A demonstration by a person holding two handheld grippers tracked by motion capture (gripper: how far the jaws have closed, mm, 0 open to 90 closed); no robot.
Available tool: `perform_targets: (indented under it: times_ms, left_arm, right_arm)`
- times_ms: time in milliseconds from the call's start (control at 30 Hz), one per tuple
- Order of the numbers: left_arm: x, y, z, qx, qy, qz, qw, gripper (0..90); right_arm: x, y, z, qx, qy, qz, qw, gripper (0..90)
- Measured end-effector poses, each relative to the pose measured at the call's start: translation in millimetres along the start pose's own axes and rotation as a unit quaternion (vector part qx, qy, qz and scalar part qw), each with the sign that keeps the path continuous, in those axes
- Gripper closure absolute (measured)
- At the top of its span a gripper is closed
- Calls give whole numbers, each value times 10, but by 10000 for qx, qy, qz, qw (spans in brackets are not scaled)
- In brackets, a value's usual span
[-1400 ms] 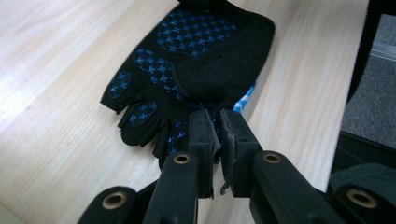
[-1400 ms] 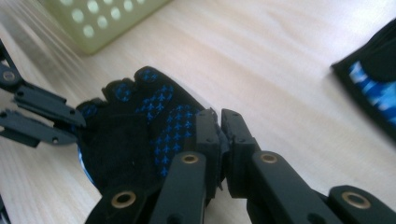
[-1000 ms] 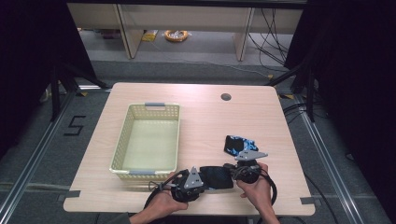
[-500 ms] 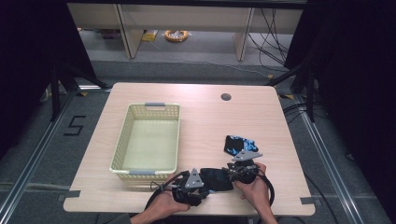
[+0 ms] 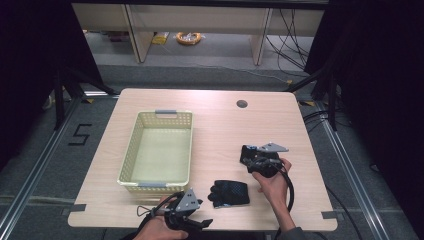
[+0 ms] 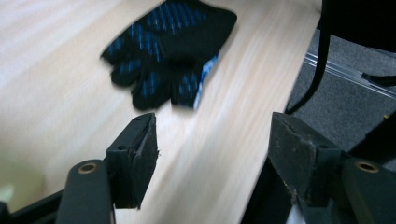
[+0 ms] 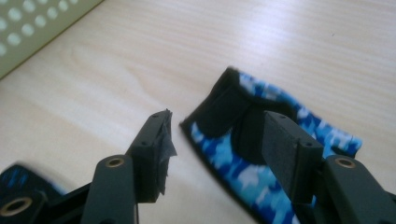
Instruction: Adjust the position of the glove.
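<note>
- Two gloves lie on the table, both toward the person's side and to the right of the basket
- The first is a black glove with blue dots, lying flat near the table's front edge; in the left gripper view it sits ahead of the jaws and a little to their left, apart from them, fingers pointing back toward the camera, somewhat blurred
- The second is a black and blue camouflage-patterned glove; in the right gripper view it lies directly ahead of and partly under the right-hand jaw, its black cuff edge falling in the gap between the two jaws
- The left gripper is at the front edge of the table, held in the left hand; its jaws stand wide apart with nothing between them, and one hangs past the table's edge over the floor
- The right gripper is held in the right hand over the camouflage glove; its jaws are apart, one over bare wood just beside the glove, the other over the glove; whether that jaw touches the fabric cannot be told
- There is one basket, pale yellow with perforated walls and grey handles, empty, well left of the right gripper; a corner of it shows in the right gripper view's upper left
- One dark round hole sits in the tabletop near the far edge
- Count: two gloves, two grippers, one basket
</note>
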State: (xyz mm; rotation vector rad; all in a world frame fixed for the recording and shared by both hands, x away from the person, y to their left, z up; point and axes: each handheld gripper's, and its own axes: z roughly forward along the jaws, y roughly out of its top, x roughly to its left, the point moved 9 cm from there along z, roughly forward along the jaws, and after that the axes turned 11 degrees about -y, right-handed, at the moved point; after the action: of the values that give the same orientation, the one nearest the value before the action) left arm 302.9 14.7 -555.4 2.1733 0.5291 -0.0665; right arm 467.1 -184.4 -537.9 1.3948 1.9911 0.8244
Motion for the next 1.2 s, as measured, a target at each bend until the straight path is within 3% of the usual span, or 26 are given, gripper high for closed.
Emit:
perform_targets:
  times_ms: [33,67,133,167,300,333,400,433,467,533,600,633,667,700,800,833,867,933,967,1000,1067,1133,1200]
  left_arm:
    - [4,-46,-21,36,5,-42,10000,314]
    - [1,-72,-30,15,-8,-117,9999,314]
    - [45,-151,-103,149,40,-57,9999,313]
    - [47,-173,-118,91,56,-184,9998,313]
    - [77,-216,-222,8,111,-303,9995,310]
    - [86,-219,-248,12,111,-247,9996,310]
    - [104,-233,-266,-42,170,-323,9993,310]
    - [122,-256,-276,51,156,-304,9994,309]
    - [111,-249,-253,-71,138,-446,9989,310]
    - [166,-282,-271,138,190,-197,9995,310]
    - [159,-283,-259,113,165,-250,9995,310]
    - [133,-277,-237,6,143,-415,9990,310]
    - [127,-274,-232,-12,142,-437,9989,310]
    - [138,-282,-240,80,157,-293,9994,310]
    - [142,-292,-236,134,150,-240,9995,310]
    - [110,-285,-214,25,117,-418,9991,310]
    - [119,-293,-214,56,148,-384,9991,310]
    - [132,-311,-230,211,144,-189,9995,310]
    - [102,-303,-198,74,133,-389,9991,310]
    - [102,-303,-198,74,133,-389,9991,310]
    - [116,-309,-210,191,131,-204,9995,311]
    - [107,-300,-201,130,122,-239,9996,312]
    - [121,-311,-219,229,128,-157,9995,312]
  right_arm:
    - [-36,51,53,73,-159,-62,9998,443]
    - [-36,51,53,73,-159,-62,9998,443]
    - [-45,82,126,132,-130,6,9998,447]
    - [-50,95,190,219,-122,48,9997,442]
    - [-63,107,272,246,-144,-8,9996,437]
    - [-36,116,288,334,-106,148,9993,436]
    - [-37,129,333,324,-125,116,9993,436]
    - [-35,131,345,358,-172,162,9991,438]
    - [-22,127,365,368,-115,194,9991,440]
    - [11,114,393,486,-172,341,9981,450]
    - [-21,73,414,627,-335,162,9973,452]
    - [-21,48,455,672,-328,172,9971,458]
    - [-21,48,455,672,-328,172,9971,458]
    - [-17,24,472,720,-306,188,9968,465]
    - [-21,18,475,721,-330,146,9967,472]
    - [-17,13,474,718,-341,162,9967,477]
    - [-33,17,503,623,-332,109,9974,493]
    - [-42,-5,481,675,-322,56,9972,547]
    - [-69,-21,472,640,-344,-177,9972,601]
    - [-69,-21,472,640,-344,-177,9972,601]
    - [-76,-21,476,589,-270,-264,9975,627]
    - [-97,-21,469,603,-272,-301,9974,664]
    - [-117,-16,458,541,-216,-395,9975,724]
